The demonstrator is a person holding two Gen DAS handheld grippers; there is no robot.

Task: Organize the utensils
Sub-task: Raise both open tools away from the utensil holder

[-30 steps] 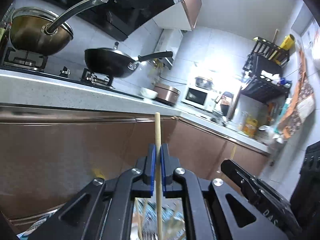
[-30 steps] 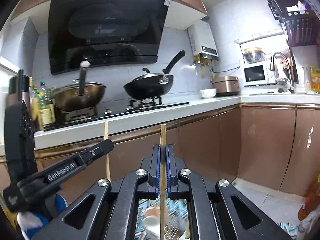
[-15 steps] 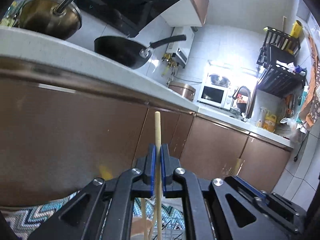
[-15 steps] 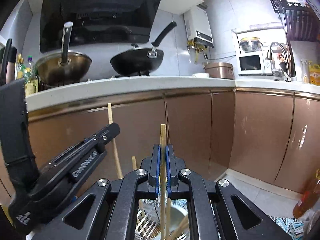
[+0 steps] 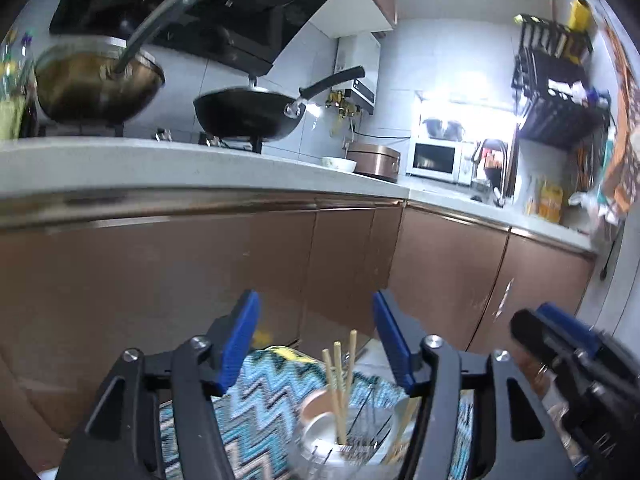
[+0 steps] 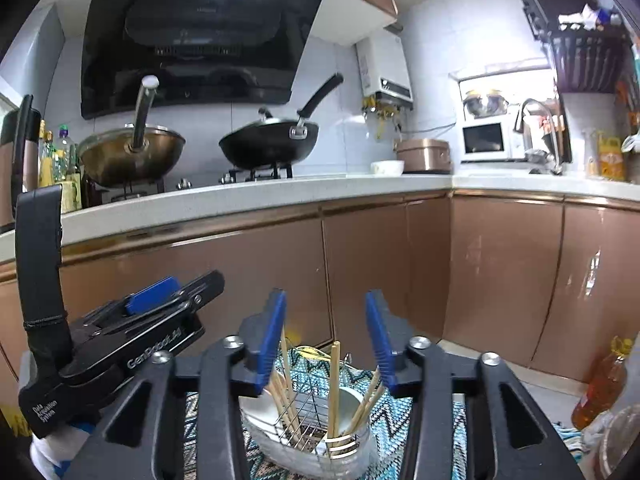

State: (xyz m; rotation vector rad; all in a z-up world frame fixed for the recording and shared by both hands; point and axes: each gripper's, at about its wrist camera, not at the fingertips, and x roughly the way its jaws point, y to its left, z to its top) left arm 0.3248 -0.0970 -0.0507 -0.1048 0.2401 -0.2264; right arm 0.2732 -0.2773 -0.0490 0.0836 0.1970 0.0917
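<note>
Nearest the lens, the left hand-held gripper [image 5: 316, 340] has its blue-padded jaws spread wide with nothing between them; the right hand-held gripper [image 6: 326, 340] is likewise wide apart and grips nothing. Just below both, the chopsticks [image 6: 333, 390] stand in a wire-and-white utensil holder [image 6: 312, 446], long axes near upright, tips up. They are pale wood, thin and straight. Some lean left, one stands almost vertical in the middle, and a few lean right against the rim. In the left wrist view three chopsticks [image 5: 340, 384] rise together from the same holder [image 5: 340, 454], fanning slightly. The holder rests on a blue zigzag-patterned mat [image 6: 404, 412]. Beyond run brown cabinet doors [image 6: 380, 268], then the pale worktop [image 6: 280, 196] bearing a black wok [image 6: 270, 146] and a brass-coloured pan [image 6: 130, 156].
</note>
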